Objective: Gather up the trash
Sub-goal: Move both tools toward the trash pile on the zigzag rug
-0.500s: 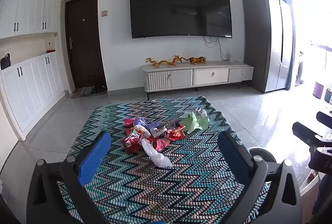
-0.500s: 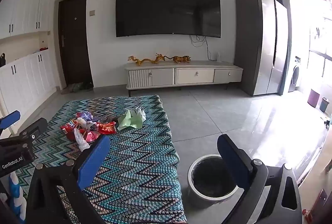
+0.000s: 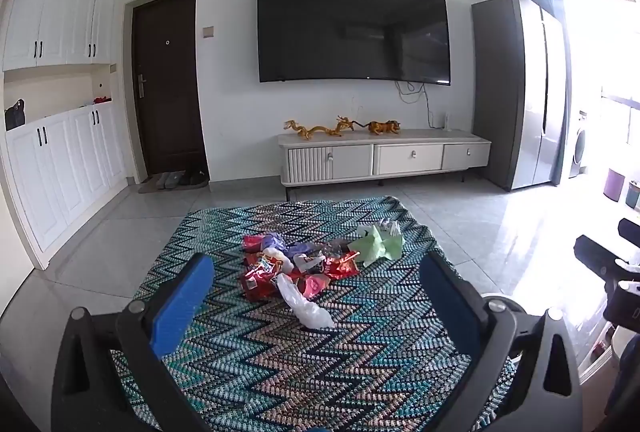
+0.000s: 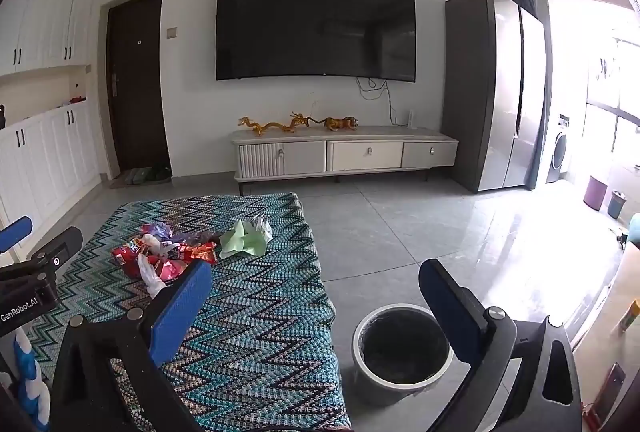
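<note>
A pile of trash lies on the zigzag-patterned cloth point(image 3: 280, 372): red snack wrappers point(image 3: 260, 274), a white crumpled plastic bag point(image 3: 306, 306) and a green paper piece point(image 3: 378, 246). My left gripper point(image 3: 316, 296) is open and empty, held above the cloth just short of the pile. My right gripper point(image 4: 316, 298) is open and empty, over the cloth's right edge. A round grey bin point(image 4: 402, 350) with a dark inside stands on the floor below it. The pile also shows in the right wrist view point(image 4: 168, 256).
A TV cabinet point(image 3: 384, 158) with golden figures stands at the far wall under a large TV point(image 3: 352, 28). A tall grey fridge point(image 3: 520, 92) is at right, white cupboards point(image 3: 60, 168) at left. Grey tiled floor point(image 4: 460, 232) surrounds the cloth.
Both views shifted very slightly; the grippers stay open and nothing was picked up.
</note>
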`<state>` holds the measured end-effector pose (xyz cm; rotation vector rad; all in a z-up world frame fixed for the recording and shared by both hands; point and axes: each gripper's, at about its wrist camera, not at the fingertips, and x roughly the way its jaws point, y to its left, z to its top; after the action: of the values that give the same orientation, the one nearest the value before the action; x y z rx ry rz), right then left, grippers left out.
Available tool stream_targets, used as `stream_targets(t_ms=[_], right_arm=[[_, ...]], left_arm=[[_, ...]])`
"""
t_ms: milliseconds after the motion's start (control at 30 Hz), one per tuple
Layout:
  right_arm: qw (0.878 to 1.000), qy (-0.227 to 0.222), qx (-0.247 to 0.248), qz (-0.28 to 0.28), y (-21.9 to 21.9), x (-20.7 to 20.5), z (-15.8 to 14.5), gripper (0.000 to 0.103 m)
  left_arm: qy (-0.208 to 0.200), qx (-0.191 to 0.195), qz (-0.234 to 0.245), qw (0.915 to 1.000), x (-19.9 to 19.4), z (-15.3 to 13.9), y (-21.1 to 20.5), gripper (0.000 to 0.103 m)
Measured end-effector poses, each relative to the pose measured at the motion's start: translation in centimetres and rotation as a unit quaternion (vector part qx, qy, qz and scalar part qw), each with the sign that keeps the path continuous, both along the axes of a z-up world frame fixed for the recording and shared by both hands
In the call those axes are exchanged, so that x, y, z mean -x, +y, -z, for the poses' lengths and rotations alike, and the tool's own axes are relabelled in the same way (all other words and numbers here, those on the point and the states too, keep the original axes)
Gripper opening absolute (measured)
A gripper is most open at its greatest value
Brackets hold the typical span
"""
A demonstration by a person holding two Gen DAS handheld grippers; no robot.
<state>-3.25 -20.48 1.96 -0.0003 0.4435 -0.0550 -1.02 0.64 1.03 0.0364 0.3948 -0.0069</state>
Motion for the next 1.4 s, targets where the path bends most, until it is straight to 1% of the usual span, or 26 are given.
stream_targets(t_ms=[233, 467, 567, 667, 867, 1000, 1167, 1400], right_arm=[[1.000, -0.009, 0.006, 0.015, -0.3, -0.3, 0.4, 0.103], [1.000, -0.017, 0.006, 0.023, -0.7, -0.3, 0.5, 0.103], [1.000, -0.020, 0.006, 0.022, -0.7, -0.3, 0.6, 0.103], [1.000, -0.024, -0.006, 0.016, -1.0, -0.4, 0.8, 0.103], [0.999, -0.035, -0.007, 0.008, -0.9, -0.6, 0.9, 0.103], [1.000, -0.023, -0.013, 0.004, -0.8, -1.0, 1.2, 0.103], [1.000, -0.015, -0.003, 0.002, -0.8, -1.4, 1.4, 0.103], [1.000, -0.002, -0.008, -0.006, -1.2, -2.3, 1.8, 0.103]], left_arm=[[-0.009, 0.005, -0.004, 0.9999, -0.2, 0.5, 0.2, 0.103], [-0.003, 0.001, 0.004, 1.0000, -0.5, 0.6, 0.1, 0.103], [-0.003, 0.005, 0.005, 1.0000, -0.6, 0.6, 0.2, 0.103], [-0.003, 0.005, -0.001, 1.0000, -0.8, 0.5, 0.3, 0.103], [0.012, -0.002, -0.005, 0.9999, -1.5, 0.9, 0.3, 0.103], [0.017, -0.013, -0.007, 0.9997, -1.9, 1.3, -0.1, 0.103], [0.025, -0.020, -0.009, 0.9995, -2.6, 1.6, -0.5, 0.103], [0.022, -0.021, -0.007, 0.9995, -3.4, 1.4, -0.7, 0.103]])
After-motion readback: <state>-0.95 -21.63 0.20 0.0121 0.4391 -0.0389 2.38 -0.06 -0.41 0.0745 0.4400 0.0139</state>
